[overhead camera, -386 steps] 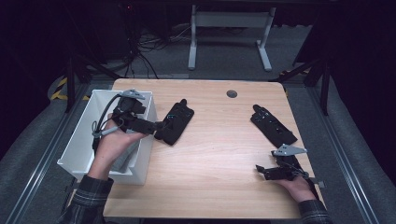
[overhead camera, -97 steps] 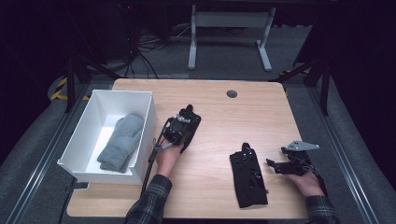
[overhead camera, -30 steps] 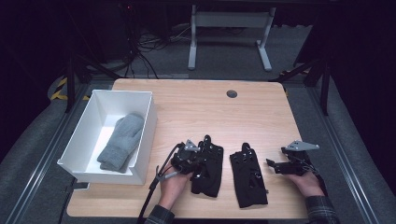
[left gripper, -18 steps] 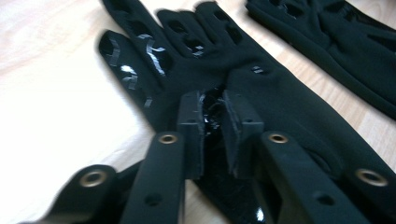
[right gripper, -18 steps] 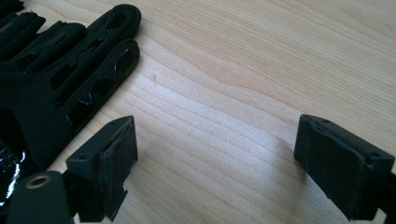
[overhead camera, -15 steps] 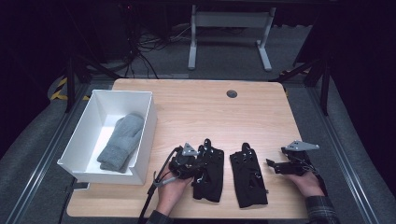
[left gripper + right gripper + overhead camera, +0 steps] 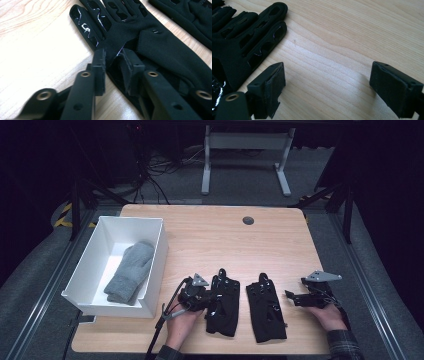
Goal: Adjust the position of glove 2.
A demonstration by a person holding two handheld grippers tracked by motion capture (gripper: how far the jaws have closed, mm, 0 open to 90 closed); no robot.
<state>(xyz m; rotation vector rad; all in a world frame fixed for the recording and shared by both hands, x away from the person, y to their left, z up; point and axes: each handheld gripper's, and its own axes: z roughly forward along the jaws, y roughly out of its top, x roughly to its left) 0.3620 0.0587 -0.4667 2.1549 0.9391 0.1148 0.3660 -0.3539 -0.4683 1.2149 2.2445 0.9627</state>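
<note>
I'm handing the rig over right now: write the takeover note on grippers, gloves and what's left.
Left gripper: jaws nearly shut, a pinched fold of the left black glove between them; they have just been closing, so treat the glove as not released.
Right gripper: open, holding nothing, over bare table right of the right black glove.
Both gloves lie flat, side by side near the front edge, fingers pointing away.
Grey mitten lies in the white bin.
Left to do, probably: release the left glove and pull back.
</note>
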